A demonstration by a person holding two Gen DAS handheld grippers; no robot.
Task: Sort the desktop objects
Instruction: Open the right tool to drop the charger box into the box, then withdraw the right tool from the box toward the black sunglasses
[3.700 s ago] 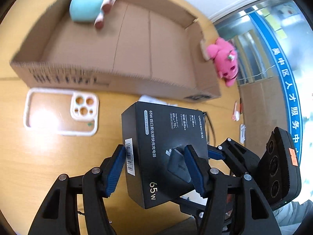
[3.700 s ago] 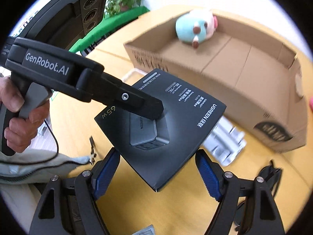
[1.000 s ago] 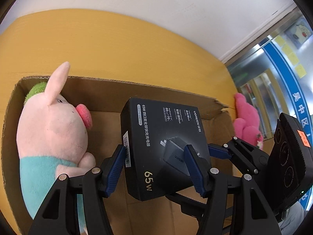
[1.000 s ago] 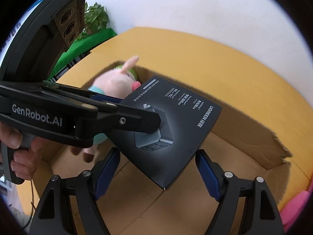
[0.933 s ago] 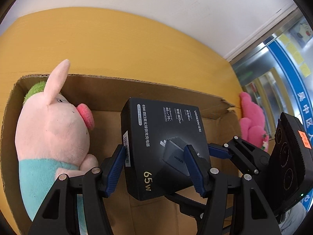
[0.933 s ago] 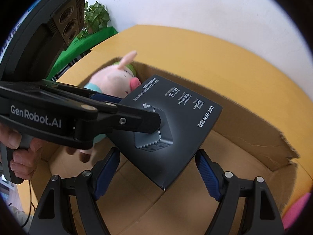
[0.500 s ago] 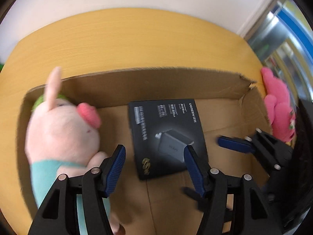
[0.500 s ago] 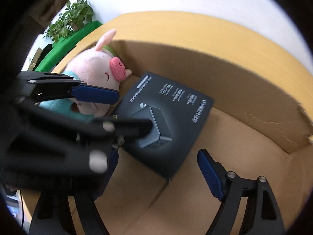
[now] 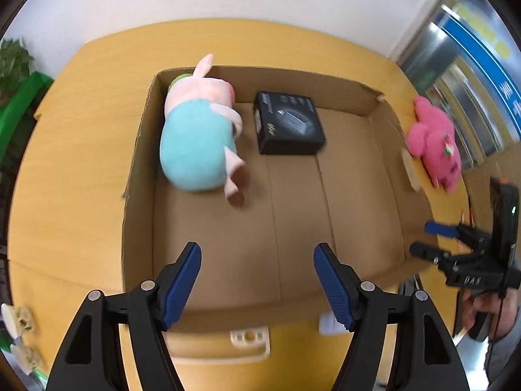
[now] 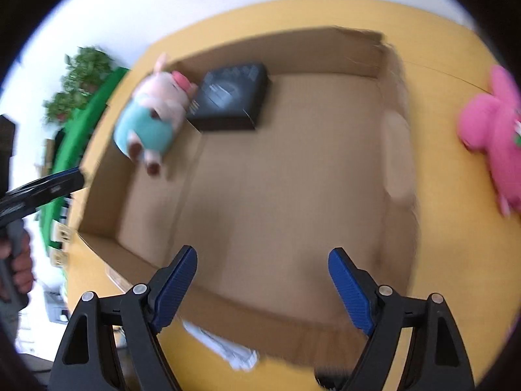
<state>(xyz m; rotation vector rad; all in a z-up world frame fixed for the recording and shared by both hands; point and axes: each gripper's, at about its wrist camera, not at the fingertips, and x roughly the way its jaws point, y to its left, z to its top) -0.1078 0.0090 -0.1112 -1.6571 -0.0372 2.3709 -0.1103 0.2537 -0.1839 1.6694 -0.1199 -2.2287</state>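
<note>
In the cardboard box (image 9: 136, 176) on the counter (image 9: 81, 137), the pig plush (image 9: 195, 137) lay at the left, the black charger box (image 9: 288, 127) just beside it. Your left gripper (image 9: 257, 282) was opening with nothing between its jaws. Your right gripper (image 10: 263, 280) stood open and empty. The pink plush (image 9: 434, 140) lay outside the box, at the right.

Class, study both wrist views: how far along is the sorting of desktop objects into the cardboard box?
Done: the black charger box and the pig plush lie in the cardboard box. In hand: nothing; the left gripper is opening with nothing between its fingers, and the right gripper is open. Left: the pink plush beside the box and the phone case in front of it.
</note>
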